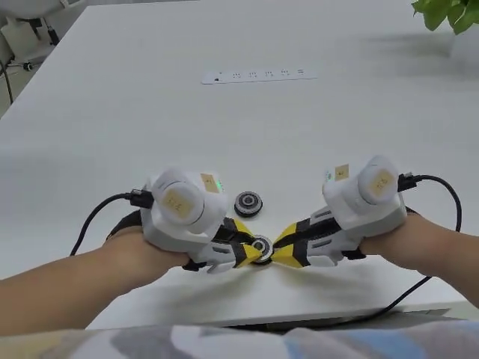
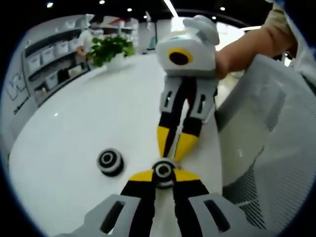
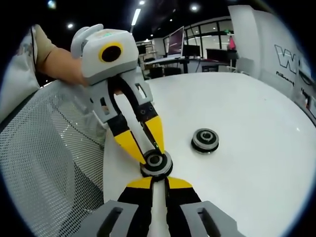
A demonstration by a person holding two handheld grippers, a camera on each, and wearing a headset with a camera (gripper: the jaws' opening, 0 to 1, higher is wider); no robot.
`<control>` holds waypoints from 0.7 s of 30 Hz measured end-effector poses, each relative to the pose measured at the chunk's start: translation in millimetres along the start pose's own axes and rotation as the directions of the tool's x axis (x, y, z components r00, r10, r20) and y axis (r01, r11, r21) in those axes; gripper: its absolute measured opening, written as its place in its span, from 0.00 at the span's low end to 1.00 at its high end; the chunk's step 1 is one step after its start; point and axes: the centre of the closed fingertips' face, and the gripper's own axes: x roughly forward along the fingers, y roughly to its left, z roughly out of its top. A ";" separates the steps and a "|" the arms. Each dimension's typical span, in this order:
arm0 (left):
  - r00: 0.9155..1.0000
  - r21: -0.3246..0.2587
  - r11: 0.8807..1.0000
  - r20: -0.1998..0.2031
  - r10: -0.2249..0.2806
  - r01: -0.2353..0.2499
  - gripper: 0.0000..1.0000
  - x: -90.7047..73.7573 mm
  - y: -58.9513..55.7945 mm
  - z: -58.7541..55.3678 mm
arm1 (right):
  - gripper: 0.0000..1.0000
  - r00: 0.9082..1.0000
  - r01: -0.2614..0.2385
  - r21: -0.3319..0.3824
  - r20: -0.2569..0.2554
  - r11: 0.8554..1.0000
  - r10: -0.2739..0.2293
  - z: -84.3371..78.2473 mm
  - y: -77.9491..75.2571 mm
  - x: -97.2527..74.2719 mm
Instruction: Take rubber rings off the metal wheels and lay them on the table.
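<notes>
Here the left gripper (image 1: 251, 250) and the right gripper (image 1: 278, 245) point straight at each other, tip to tip, along a line that runs parallel with the near edge of the white table (image 1: 224, 134). Between their yellow tips sits the first wheel (image 1: 261, 246), a small metal disc with a dark rubber ring around it. Its flat face is turned up, so its bore points away from the tabletop. Being round, it has no long axis. Whether it rests on the table or hangs just above it, I cannot tell.

In the left gripper view the left gripper (image 2: 163, 176) has its jaws drawn in close, pinching the first wheel (image 2: 163, 170) at their ends. The right gripper (image 2: 173, 143) comes in from above, its 2 jaws nearly together with their tips on the wheel's far rim. The right gripper view shows the same hold from the other side: the right gripper (image 3: 157, 183) nips the first wheel (image 3: 156, 162), and the left gripper (image 3: 148, 140) closes on it from beyond.

The second wheel (image 1: 248, 203) lies flat on the table just behind the grippers, apart from both, face up, its ring on. It also shows in the gripper views (image 2: 110, 161) (image 3: 205, 139).

A power strip (image 1: 258, 75) lies well back, and a plant (image 1: 449, 13) stands at the far right corner
</notes>
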 end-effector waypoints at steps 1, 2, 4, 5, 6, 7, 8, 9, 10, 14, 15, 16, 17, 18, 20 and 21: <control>1.000 -0.001 1.000 0.000 0.001 -0.001 0.13 0.1 0.0 0.0 | 0.01 1.000 -0.005 0.017 0.004 1.000 0.005 0.3 -0.4 -0.3; 1.000 0.000 1.000 0.001 0.001 -0.001 0.13 0.2 0.1 -0.2 | 0.01 1.000 -0.009 0.039 0.007 0.999 0.009 0.1 -0.5 -0.2; 1.000 0.000 1.000 0.001 0.002 -0.002 0.13 0.2 -0.1 -0.1 | 0.00 1.000 -0.008 0.062 0.014 0.998 0.007 -0.6 -2.2 -0.7; 1.000 0.002 1.000 0.001 0.003 -0.003 0.13 0.2 -0.1 -0.1 | 0.00 1.000 -0.009 0.071 0.016 0.997 0.008 -0.7 -2.3 -0.7; 1.000 0.003 1.000 0.001 0.003 -0.003 0.13 0.3 -0.2 0.0 | 0.00 1.000 -0.008 0.075 0.018 0.997 0.006 -0.6 -2.7 -0.8; 1.000 0.005 1.000 0.001 0.003 -0.003 0.13 0.3 -0.4 0.0 | 0.00 1.000 -0.011 0.093 0.021 0.996 0.009 -0.7 -2.6 -1.0; 1.000 0.006 1.000 0.002 0.003 -0.003 0.13 0.4 -0.6 0.1 | 0.00 1.000 -0.015 0.113 0.023 0.993 0.012 -0.9 -2.0 -1.2; 1.000 0.008 1.000 0.001 0.003 -0.003 0.13 0.5 -0.8 0.1 | 0.00 1.000 -0.018 0.136 0.028 0.990 0.015 -1.1 -2.1 -1.7; 1.000 0.010 1.000 0.001 0.003 -0.003 0.13 0.6 -1.0 0.2 | 0.00 0.999 -0.022 0.160 0.032 0.987 0.017 -1.1 -1.6 -2.0; 1.000 0.017 1.000 -0.001 0.007 -0.007 0.13 0.8 -1.3 0.3 | 0.00 0.998 -0.035 0.257 0.067 0.966 0.018 0.1 -4.1 -4.5; 1.000 0.017 1.000 -0.002 0.007 -0.007 0.13 0.7 -1.4 0.3 | 0.00 0.997 -0.036 0.274 0.074 0.961 0.017 0.6 -5.2 -5.2; 1.000 0.016 1.000 -0.002 0.008 -0.008 0.13 0.6 -1.4 0.3 | 0.00 0.997 -0.035 0.286 0.080 0.958 0.013 1.1 -6.6 -6.1; 1.000 0.016 1.000 -0.002 0.009 -0.009 0.13 0.7 -1.4 0.3 | 0.00 0.996 -0.039 0.301 0.089 0.953 0.013 1.7 -7.0 -6.9; 1.000 0.016 1.000 -0.003 0.010 -0.010 0.13 0.7 -1.4 0.3 | 0.00 0.995 -0.046 0.324 0.098 0.945 0.015 2.4 -6.3 -7.6; 1.000 0.017 1.000 -0.004 0.011 -0.011 0.13 0.7 -1.4 0.3 | 0.00 0.994 -0.050 0.340 0.107 0.939 0.014 2.9 -5.4 -7.9; 1.000 0.016 1.000 -0.004 0.011 -0.011 0.13 0.6 -1.6 0.3 | 0.00 0.994 -0.053 0.346 0.112 0.937 0.014 3.8 -4.3 -8.0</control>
